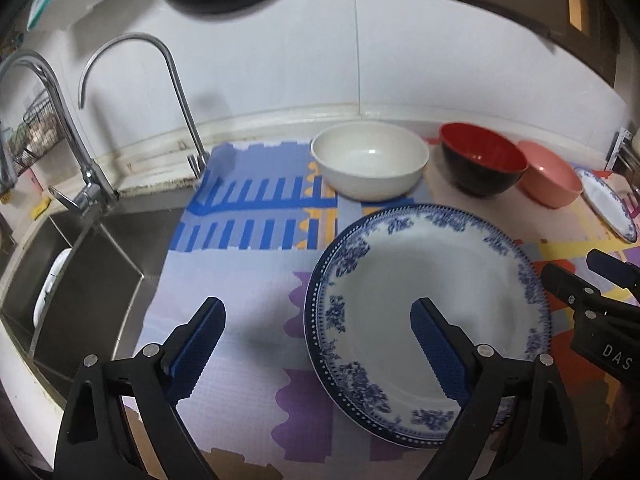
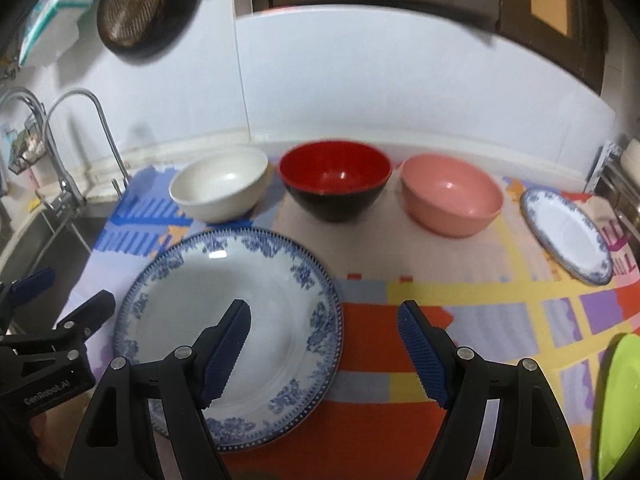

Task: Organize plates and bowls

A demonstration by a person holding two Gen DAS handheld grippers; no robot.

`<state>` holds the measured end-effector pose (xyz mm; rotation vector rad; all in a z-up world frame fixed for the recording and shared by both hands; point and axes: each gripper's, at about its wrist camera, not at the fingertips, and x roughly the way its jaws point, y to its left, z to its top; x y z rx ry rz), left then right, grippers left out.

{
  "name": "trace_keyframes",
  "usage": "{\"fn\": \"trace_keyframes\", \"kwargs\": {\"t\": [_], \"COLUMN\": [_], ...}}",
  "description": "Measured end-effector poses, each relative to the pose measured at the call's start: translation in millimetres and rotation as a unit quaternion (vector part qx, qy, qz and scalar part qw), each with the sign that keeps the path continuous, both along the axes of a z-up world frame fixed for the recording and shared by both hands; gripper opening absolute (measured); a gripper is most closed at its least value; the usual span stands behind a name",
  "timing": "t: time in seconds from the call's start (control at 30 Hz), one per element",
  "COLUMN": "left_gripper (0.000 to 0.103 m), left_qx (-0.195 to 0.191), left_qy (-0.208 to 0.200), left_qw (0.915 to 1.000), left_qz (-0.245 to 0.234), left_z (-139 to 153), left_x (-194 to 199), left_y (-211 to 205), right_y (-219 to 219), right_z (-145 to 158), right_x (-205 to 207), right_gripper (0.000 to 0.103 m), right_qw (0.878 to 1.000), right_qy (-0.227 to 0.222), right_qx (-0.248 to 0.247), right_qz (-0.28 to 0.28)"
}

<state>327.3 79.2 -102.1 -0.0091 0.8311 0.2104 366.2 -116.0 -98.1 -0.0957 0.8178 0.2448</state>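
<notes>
On the patterned mat (image 2: 440, 292) beside the sink (image 1: 80, 260), the large blue-and-white plate (image 2: 240, 320) lies flat and serves as the landmark. Behind it, along the wall, stands a row of three bowls: the white bowl (image 2: 220, 188) nearest the sink, the red-and-black bowl (image 2: 334, 180) in the middle, and the pink bowl (image 2: 452, 200) farthest from the sink. Beyond the pink bowl, well apart from the large plate, a smaller blue-rimmed plate (image 2: 568, 236) rests on the mat. A green object (image 2: 616, 404) shows at the frame edge on that same side; too little is visible to say what it is. The left gripper (image 1: 320, 344) hangs released, jaws wide apart, its one finger over the large plate's sink-side rim. The right gripper (image 2: 324, 348) is likewise spread and empty, straddling the plate's opposite rim.
</notes>
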Motion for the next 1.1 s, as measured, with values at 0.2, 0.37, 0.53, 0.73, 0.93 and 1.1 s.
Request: {"fn": "trace_keyframes", "kwargs": {"t": [0.2,0.37,0.53,0.73,0.93,1.1], "left_gripper": [0.086,0.08,0.072,0.066,0.06,0.052], "left_qx": [-0.013,-0.025,-0.043,-0.049,-0.055,-0.058], "left_qy": [0.022,0.032,0.048,0.056,0.065,0.063], "left_qw": [0.9997,0.9992,0.9979,0.9972,0.9964,0.9963], "left_qz": [-0.001,-0.004,-0.002,-0.005,-0.002,-0.004], "left_z": [-17.6,-28.9,-38.7,-43.8,-48.3,-48.3], "left_x": [10.9,19.1,25.4,31.0,35.1,37.1], "left_y": [5.0,7.8,11.8,12.8,14.1,14.9], "right_y": [3.1,6.1,5.0,7.0,8.5,11.0], "right_z": [-16.8,-28.8,-38.5,-44.6,-48.6,-50.1], "right_x": [13.9,21.9,29.4,32.6,35.8,38.7], "right_gripper": [0.076,0.075,0.065,0.06,0.052,0.048], "right_qw": [1.0,0.999,0.997,0.997,0.996,0.996], "right_qy": [0.028,0.045,0.067,0.077,0.086,0.087], "right_qx": [-0.007,-0.012,-0.009,-0.014,-0.013,-0.012], "right_qz": [-0.011,-0.016,-0.02,-0.021,-0.018,-0.014]}}
